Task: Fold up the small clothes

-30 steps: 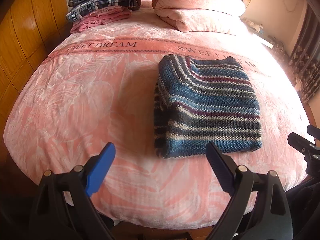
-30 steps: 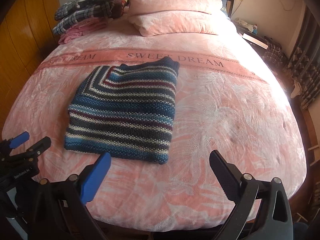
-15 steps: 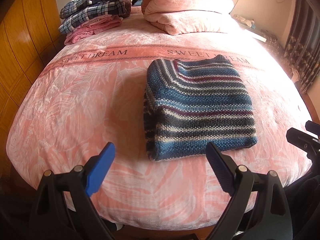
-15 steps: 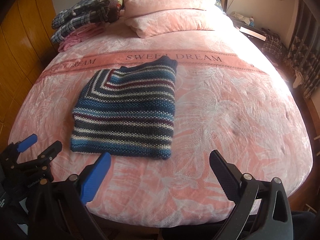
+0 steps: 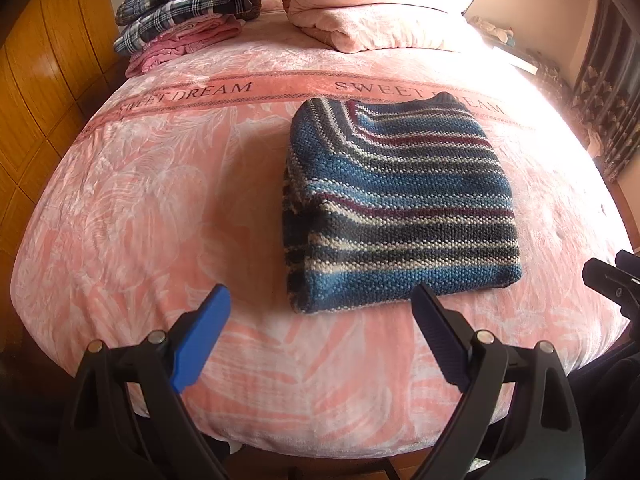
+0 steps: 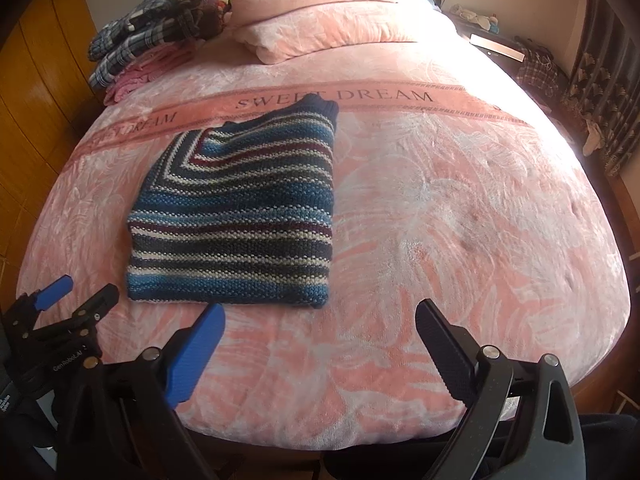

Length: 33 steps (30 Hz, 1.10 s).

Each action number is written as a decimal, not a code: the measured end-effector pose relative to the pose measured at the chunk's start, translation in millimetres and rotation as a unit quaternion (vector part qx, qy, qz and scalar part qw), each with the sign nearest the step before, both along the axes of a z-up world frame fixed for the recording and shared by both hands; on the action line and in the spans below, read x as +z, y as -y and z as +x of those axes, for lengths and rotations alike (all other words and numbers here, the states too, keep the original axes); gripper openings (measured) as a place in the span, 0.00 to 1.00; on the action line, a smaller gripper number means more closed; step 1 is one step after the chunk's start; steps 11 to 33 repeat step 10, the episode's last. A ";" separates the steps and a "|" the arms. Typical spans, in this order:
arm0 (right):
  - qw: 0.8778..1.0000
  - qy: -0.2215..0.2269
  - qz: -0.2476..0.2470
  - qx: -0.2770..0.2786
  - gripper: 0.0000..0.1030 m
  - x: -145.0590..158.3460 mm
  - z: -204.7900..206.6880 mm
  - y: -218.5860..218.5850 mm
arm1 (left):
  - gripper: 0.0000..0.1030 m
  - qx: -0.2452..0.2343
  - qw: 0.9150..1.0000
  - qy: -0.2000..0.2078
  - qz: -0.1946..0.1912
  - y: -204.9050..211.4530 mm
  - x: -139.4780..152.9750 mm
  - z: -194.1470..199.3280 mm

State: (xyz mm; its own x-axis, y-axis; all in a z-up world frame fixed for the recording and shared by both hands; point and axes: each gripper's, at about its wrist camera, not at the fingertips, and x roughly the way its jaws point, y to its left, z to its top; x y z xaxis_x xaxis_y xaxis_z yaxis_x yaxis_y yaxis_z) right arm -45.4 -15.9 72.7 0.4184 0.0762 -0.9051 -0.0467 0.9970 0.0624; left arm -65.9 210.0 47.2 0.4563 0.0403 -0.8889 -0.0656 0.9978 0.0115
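Observation:
A striped knit sweater (image 5: 400,208) in blue, white, grey and maroon lies folded into a thick rectangle on the pink bedspread (image 5: 160,208). The right wrist view shows the sweater (image 6: 240,216) left of centre. My left gripper (image 5: 320,308) hangs open near the foot of the bed, just short of the sweater's near edge, nothing between its fingers. My right gripper (image 6: 320,324) is open too, held to the right of the sweater's near corner and empty. The left gripper (image 6: 76,296) also shows at the lower left of the right wrist view.
A stack of folded plaid and pink clothes (image 5: 184,12) sits at the far left corner. Pink pillows (image 5: 376,8) lie at the head of the bed. A wooden wall (image 5: 36,92) runs along the left; dark curtains (image 6: 600,96) and a cluttered side table stand on the right.
Both grippers have drawn back slightly toward the foot of the bed and stay open. The folded sweater has not moved.

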 end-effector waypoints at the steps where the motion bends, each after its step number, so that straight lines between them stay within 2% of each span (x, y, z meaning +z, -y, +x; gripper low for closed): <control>1: 1.000 0.002 -0.005 0.001 0.93 0.2 -0.1 -1.1 | 0.88 -0.001 1.000 -0.001 0.001 0.2 -0.6 -0.1; 10: 1.000 -0.001 -0.020 -0.021 0.92 -0.7 2.5 6.1 | 0.88 0.006 1.000 -0.005 -0.003 -2.6 -3.3 0.0; 33: 1.000 -0.001 -0.020 -0.021 0.92 -0.7 2.5 6.1 | 0.88 0.006 1.000 -0.005 -0.003 -2.6 -3.3 0.0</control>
